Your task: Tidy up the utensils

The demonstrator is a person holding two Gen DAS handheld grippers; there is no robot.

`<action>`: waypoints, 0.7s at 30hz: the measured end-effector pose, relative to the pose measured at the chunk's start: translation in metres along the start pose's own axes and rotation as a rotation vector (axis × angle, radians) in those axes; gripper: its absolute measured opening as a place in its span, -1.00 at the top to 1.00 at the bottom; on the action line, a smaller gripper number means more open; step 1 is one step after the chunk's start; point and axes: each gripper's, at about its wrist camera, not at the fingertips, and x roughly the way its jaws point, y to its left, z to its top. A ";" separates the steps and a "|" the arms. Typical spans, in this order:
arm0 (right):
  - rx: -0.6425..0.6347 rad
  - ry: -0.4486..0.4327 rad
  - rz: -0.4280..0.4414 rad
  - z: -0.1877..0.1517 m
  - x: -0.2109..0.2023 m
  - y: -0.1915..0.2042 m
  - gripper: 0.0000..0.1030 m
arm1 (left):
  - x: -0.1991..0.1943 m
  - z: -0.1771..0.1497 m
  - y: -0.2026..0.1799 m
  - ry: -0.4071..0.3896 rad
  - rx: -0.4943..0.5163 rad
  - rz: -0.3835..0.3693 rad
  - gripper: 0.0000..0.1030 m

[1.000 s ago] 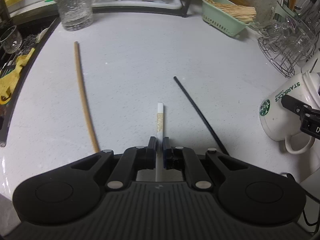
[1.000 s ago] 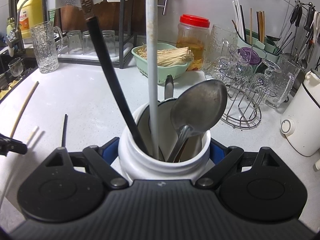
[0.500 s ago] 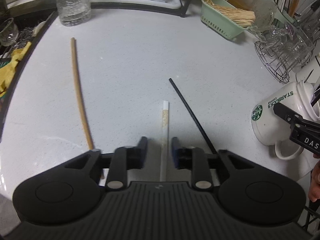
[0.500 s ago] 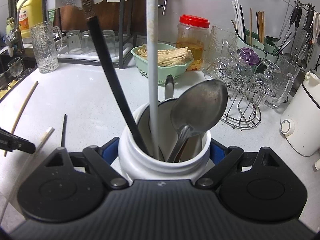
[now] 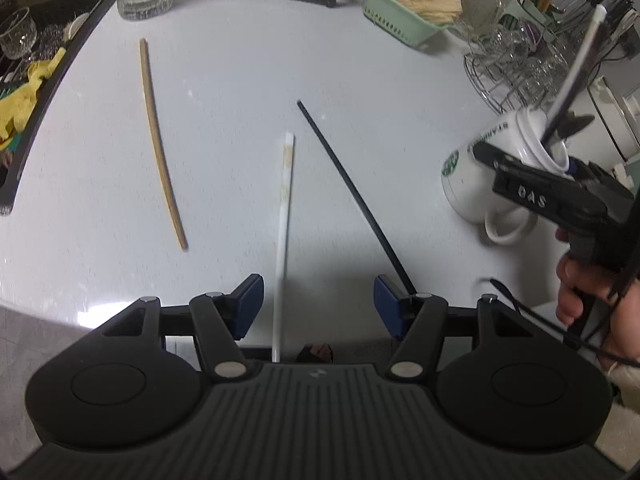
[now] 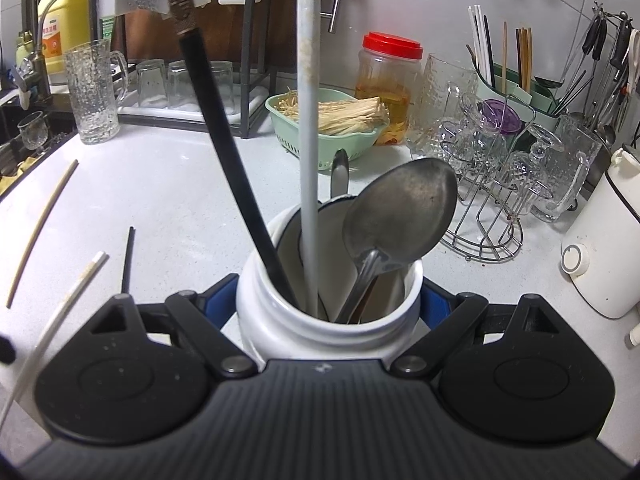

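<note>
Left tongs (image 5: 319, 305) are opening, blue pads wide apart w/ a white chopstick (image 5: 285, 216) lying on the surface (image 5: 224, 92) between them, neither pad touching it. Just right of it lies a black chopstick (image 5: 348, 188), running diagonally, its near end close by the right-hand pad. Further left, well apart, a curved wooden chopstick (image 5: 160, 148) lies loose on the same pale surface.

Right tongs (image 6: 329, 304) clamp a white mug (image 6: 280, 320) by its sides, pads pressed against the wall on both flanks. A hand (image 5: 588, 300) grips the handle of this tool, seen from the left wrist view, where the mug shows green logo lettering and tilts towards the left tongs. Inside the mug: a black chopstick w/ patterned top, a white chopstick, a metal spoon (image 6: 400, 216) bowl-up, plus another utensil handle behind.

Surface is light grey-white, speckled, mostly bare in the middle. At the back: textured glass mug (image 6: 94, 92), black wire rack w/ upturned glasses, green basket (image 6: 324, 136) of thin sticks, red-lidded jar (image 6: 388, 80), wire stand w/ glassware (image 6: 504, 184), green caddy w/ more chopsticks, hanging utensils on the wall rail. White appliance (image 6: 600, 256) far right. Left edge: sink w/ tap, yellow detergent bottle (image 6: 64, 32), yellow cloth (image 5: 24, 96), a stemmed glass.
</note>
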 end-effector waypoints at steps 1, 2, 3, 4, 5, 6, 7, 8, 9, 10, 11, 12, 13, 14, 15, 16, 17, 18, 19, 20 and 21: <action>-0.001 -0.001 0.000 0.000 0.000 0.000 -0.80 | 0.000 -0.004 -0.001 0.011 -0.001 0.002 -0.27; -0.002 -0.003 0.001 0.000 0.000 0.000 -0.80 | 0.001 -0.009 0.000 0.030 -0.018 -0.014 -0.26; -0.002 -0.003 0.003 -0.001 0.000 0.000 -0.80 | 0.003 -0.014 0.001 0.050 -0.039 -0.036 -0.26; -0.001 -0.004 0.003 -0.001 0.000 0.000 -0.80 | 0.005 -0.018 0.002 0.065 -0.048 -0.043 -0.24; 0.000 -0.004 0.002 -0.001 0.000 -0.001 -0.80 | 0.006 -0.022 0.002 0.078 -0.044 -0.033 -0.21; 0.002 -0.005 0.002 -0.001 0.000 -0.001 -0.80 | 0.007 -0.025 0.002 0.089 -0.040 -0.021 -0.18; 0.002 -0.006 0.002 -0.001 0.000 -0.001 -0.80 | 0.009 -0.026 0.004 0.098 -0.044 -0.013 -0.12; 0.002 -0.008 0.002 -0.001 0.000 -0.001 -0.80 | 0.009 -0.028 0.007 0.108 -0.053 -0.007 -0.10; 0.002 -0.010 0.002 -0.001 0.000 -0.001 -0.79 | 0.011 -0.030 0.009 0.118 -0.057 0.005 -0.07; 0.002 -0.011 0.003 -0.002 0.000 -0.001 -0.79 | 0.013 -0.031 0.010 0.127 -0.054 0.020 -0.05; 0.003 -0.012 0.003 -0.002 0.000 -0.001 -0.79 | 0.015 -0.033 0.012 0.134 -0.049 0.033 -0.03; 0.002 -0.013 0.003 -0.002 0.000 -0.001 -0.79 | 0.017 -0.034 0.013 0.141 -0.045 0.039 0.10; 0.002 -0.014 0.003 -0.002 0.000 -0.001 -0.79 | 0.021 -0.036 0.015 0.153 -0.043 0.038 0.21; 0.002 -0.013 0.003 -0.002 0.000 -0.001 -0.79 | 0.025 -0.037 0.017 0.163 -0.050 0.034 0.22; 0.002 -0.013 0.003 -0.002 0.000 -0.001 -0.79 | 0.029 -0.038 0.019 0.170 -0.059 0.031 0.23; 0.002 -0.013 0.003 -0.002 0.000 -0.001 -0.79 | 0.031 -0.039 0.021 0.170 -0.065 0.035 0.23; 0.004 -0.012 0.003 -0.002 0.000 -0.001 -0.79 | 0.033 -0.038 0.021 0.166 -0.062 0.047 0.23; 0.005 -0.010 0.003 -0.002 0.000 -0.001 -0.79 | 0.035 -0.038 0.021 0.165 -0.056 0.060 0.23; 0.006 -0.009 0.002 -0.002 0.000 -0.001 -0.79 | 0.037 -0.038 0.021 0.165 -0.054 0.066 0.29; 0.005 -0.009 0.002 -0.002 0.000 -0.001 -0.79 | 0.040 -0.039 0.022 0.168 -0.052 0.067 0.34; 0.005 -0.009 0.003 -0.002 0.000 -0.001 -0.79 | 0.043 -0.040 0.022 0.176 -0.052 0.068 0.48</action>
